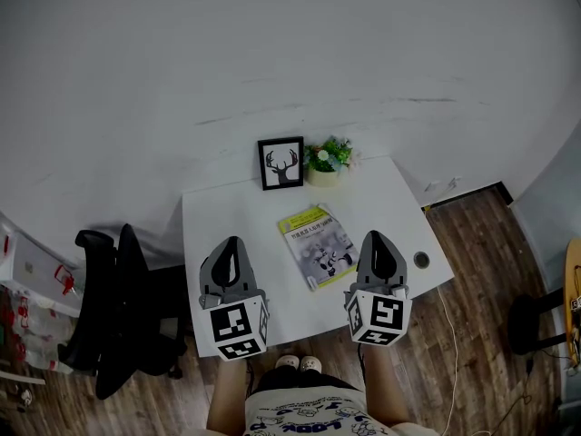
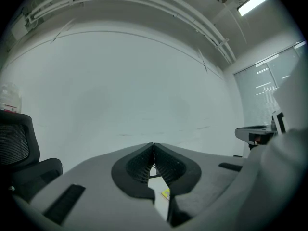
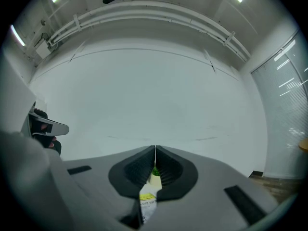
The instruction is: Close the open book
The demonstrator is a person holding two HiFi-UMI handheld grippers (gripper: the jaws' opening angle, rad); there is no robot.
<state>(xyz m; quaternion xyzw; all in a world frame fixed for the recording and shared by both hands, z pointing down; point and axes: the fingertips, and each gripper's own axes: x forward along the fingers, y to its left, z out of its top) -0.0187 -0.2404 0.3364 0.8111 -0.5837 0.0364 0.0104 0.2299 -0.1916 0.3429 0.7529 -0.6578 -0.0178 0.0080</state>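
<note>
We are holding the left gripper [image 1: 232,244] and right gripper [image 1: 376,238] with jaws pressed together, empty, flanking the book [image 1: 316,245] that is lying cover-up mid-table [image 1: 222,209].

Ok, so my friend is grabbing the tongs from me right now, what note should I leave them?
Left tongs: shut, empty, held level over the near edge of the table.
Right tongs: shut, empty, level, over the near edge on the other side.
Book: flat on the table, ahead of and between the two tongs, cover up; it looks closed.
Behind it: framed deer picture and potted plant at the far edge.
Done: closing appears finished.
Left: probably nothing; maybe check the cover lies flat.
</note>
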